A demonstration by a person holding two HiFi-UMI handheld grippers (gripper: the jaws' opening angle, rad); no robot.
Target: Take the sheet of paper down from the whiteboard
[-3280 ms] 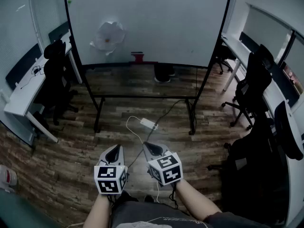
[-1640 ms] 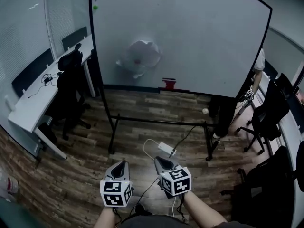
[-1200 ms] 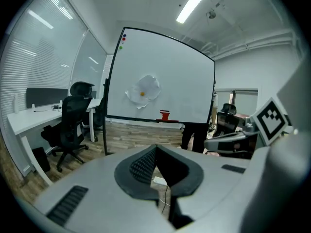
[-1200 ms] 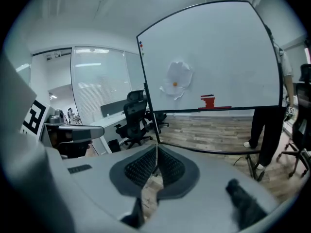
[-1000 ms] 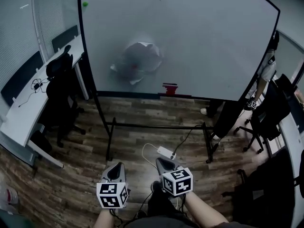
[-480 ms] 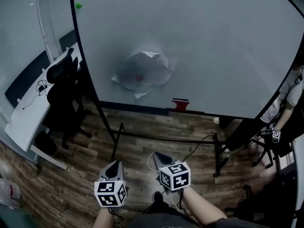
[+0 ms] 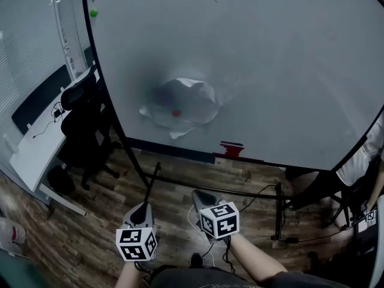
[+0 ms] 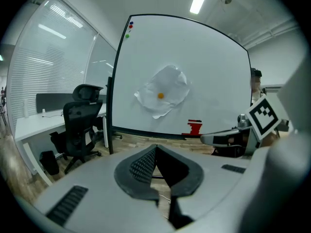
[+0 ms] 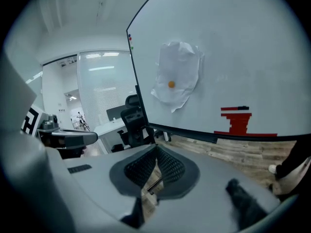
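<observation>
You've closed in: the whiteboard fills more of your view than a second ago, so the reach comes next. The crumpled sheet of paper hangs low on the whiteboard under a red magnet. Left tool and right tool are clenched, empty, below it. No readable writing anywhere.

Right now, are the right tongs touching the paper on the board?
Apart. The head view shows floor between the right tongs and the paper on the whiteboard.
</observation>
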